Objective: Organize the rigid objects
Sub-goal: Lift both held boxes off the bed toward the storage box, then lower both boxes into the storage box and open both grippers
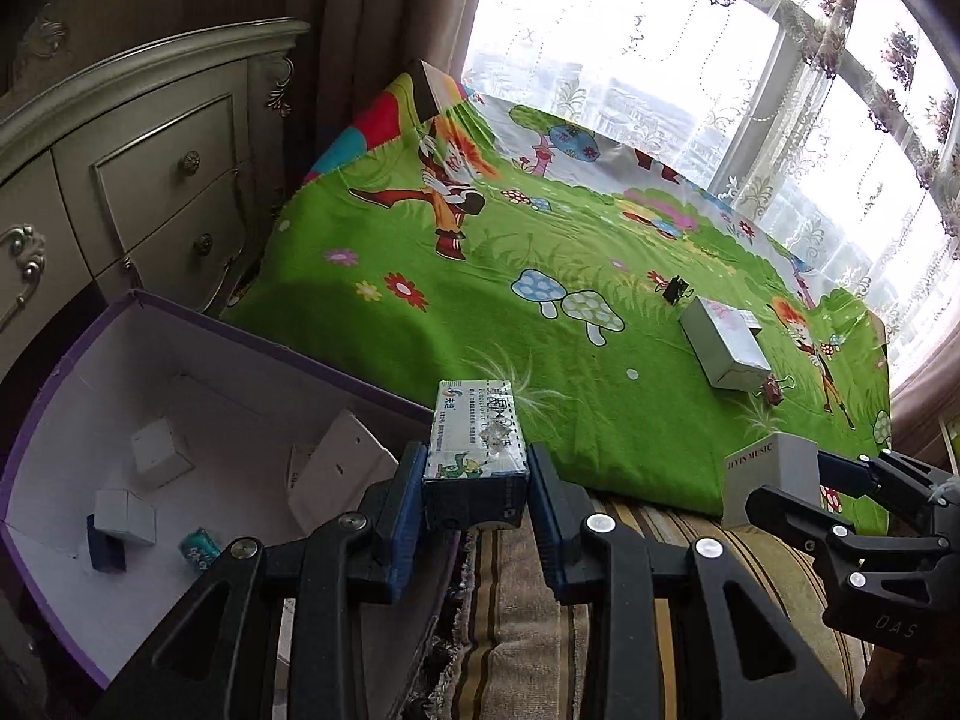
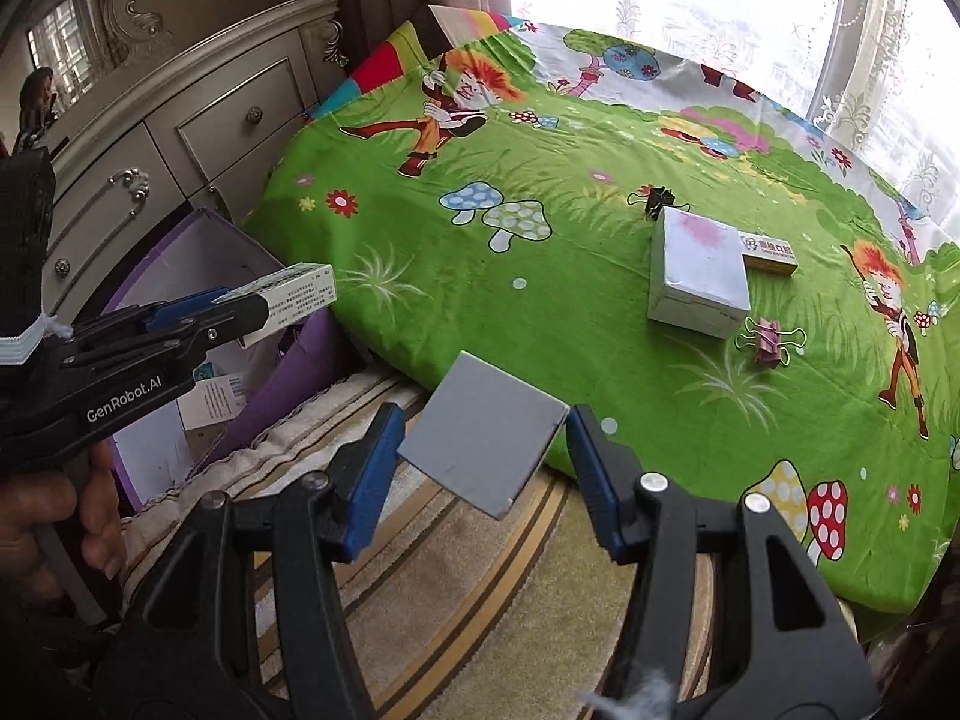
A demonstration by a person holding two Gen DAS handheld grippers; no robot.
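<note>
**Boxes and clips on the bed, more in the purple bin**

A slim green-and-white printed carton (image 1: 476,456) is sitting clamped between blue pads, pointing away, near the rim of the purple bin (image 1: 252,333). A flat grey box (image 2: 486,433) is hanging tilted, held by its edges. On the green sheet a white box (image 2: 699,267) is lying flat at the far right, touching a small yellow carton (image 2: 770,252). A black clip (image 2: 655,199) is resting just beyond it, a pink clip (image 2: 770,343) just nearer. Inside the bin, small white boxes (image 1: 159,450) and a teal packet (image 1: 200,547) are lying loose.
</note>
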